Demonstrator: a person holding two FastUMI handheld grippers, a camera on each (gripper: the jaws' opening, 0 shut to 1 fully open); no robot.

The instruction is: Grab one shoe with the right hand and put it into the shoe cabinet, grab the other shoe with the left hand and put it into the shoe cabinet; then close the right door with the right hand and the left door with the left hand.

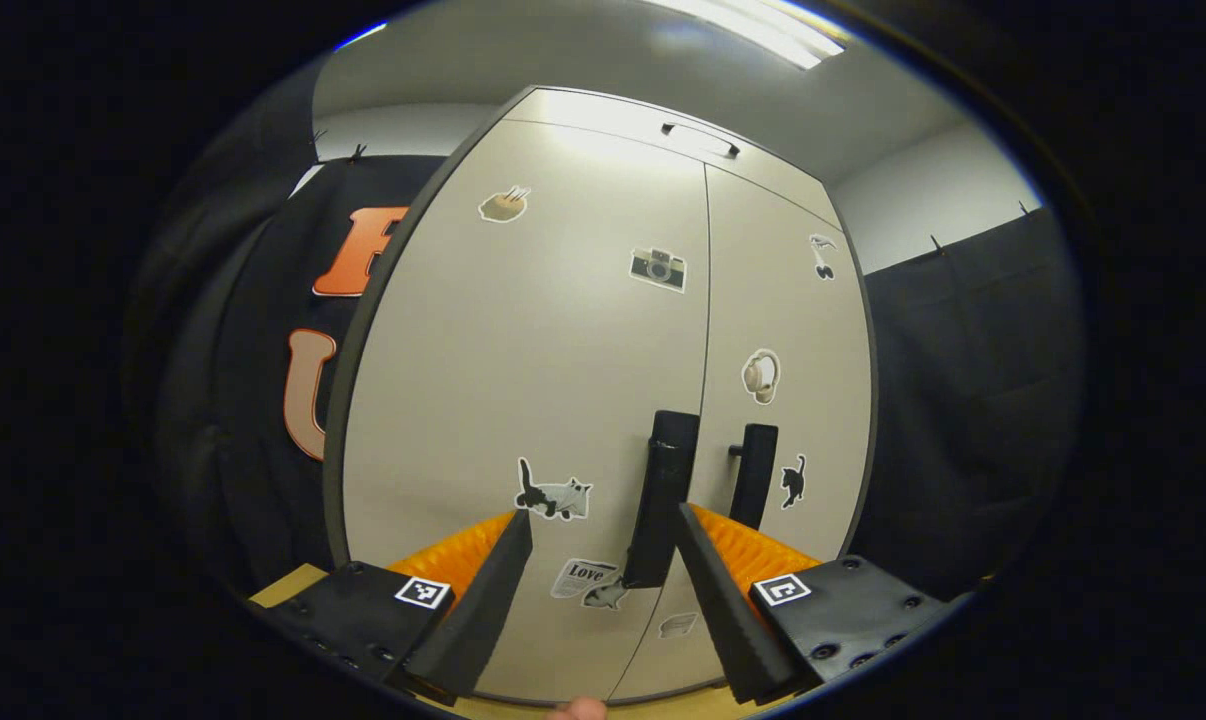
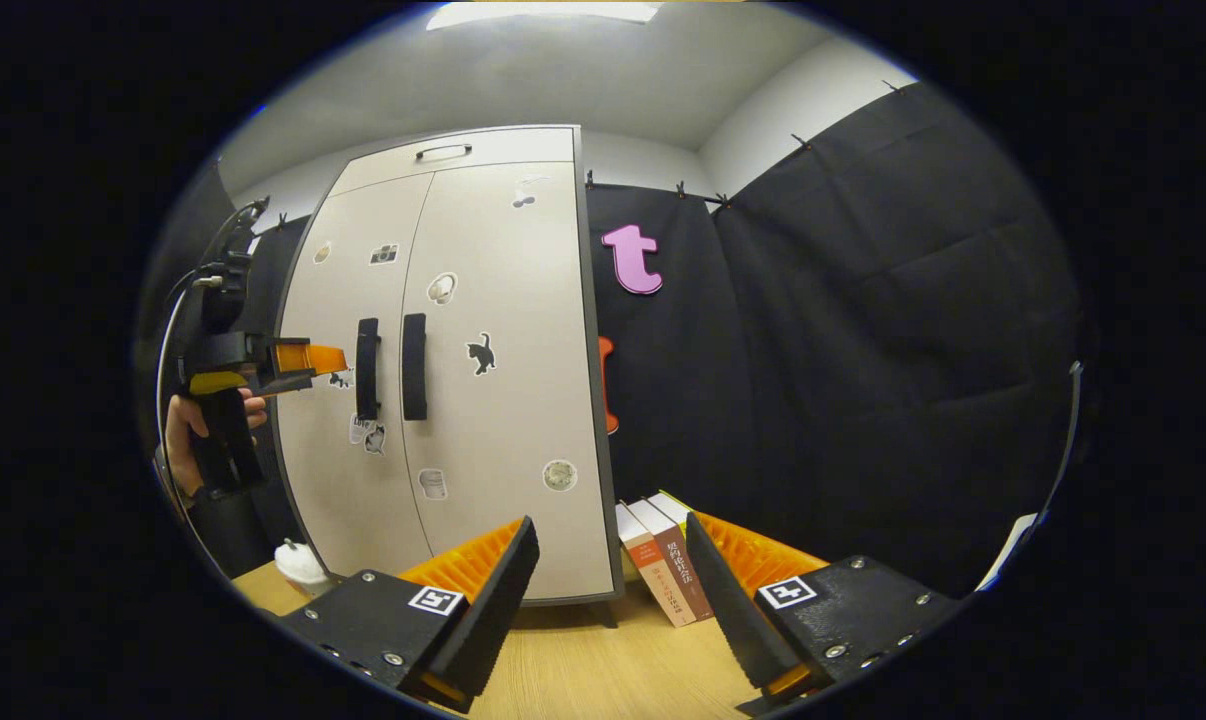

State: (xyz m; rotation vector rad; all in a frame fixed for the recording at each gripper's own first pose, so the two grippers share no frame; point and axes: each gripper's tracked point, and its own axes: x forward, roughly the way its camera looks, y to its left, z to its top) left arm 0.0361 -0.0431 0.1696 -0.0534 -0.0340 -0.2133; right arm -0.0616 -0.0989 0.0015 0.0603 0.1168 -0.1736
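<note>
Low in the left gripper view, the left gripper (image 1: 603,560) stands wide open and holds nothing, its fingers straddling the foot of the left door handle (image 1: 661,510), a vertical bar at lower centre. Beyond it both shoe cabinet (image 1: 523,350) doors look shut. The right gripper (image 2: 611,570), also wide and empty, hangs well back from the cabinet.

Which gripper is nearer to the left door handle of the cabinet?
Left. The left gripper hovers open just in front of the left door handle, apparently without touching it. The right gripper sits open farther back, off to the cabinet's right side.
</note>
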